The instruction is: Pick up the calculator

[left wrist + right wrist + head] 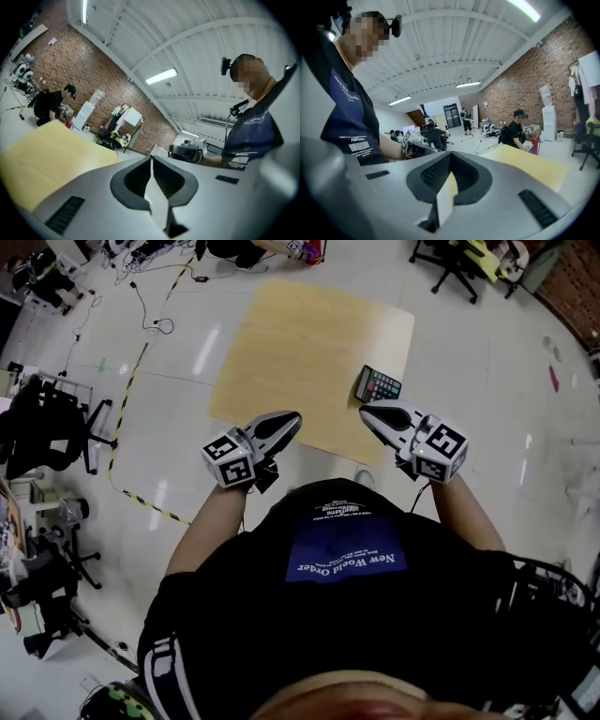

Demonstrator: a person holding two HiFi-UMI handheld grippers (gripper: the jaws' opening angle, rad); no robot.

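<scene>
Only your head view shows the flat, dark calculator (377, 384), lying on the pale wood worktop (300, 343) just beside your right gripper (366, 411). The ribbed jaws on it and on your left gripper (293, 417) are closed and empty.

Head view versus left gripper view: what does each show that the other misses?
Only the head view: the calculator, lying on the table just ahead of the right tongs. Only the left gripper view: a ceiling light and the camera on the person's head. Both: the table and the left tongs, shut and empty.
</scene>
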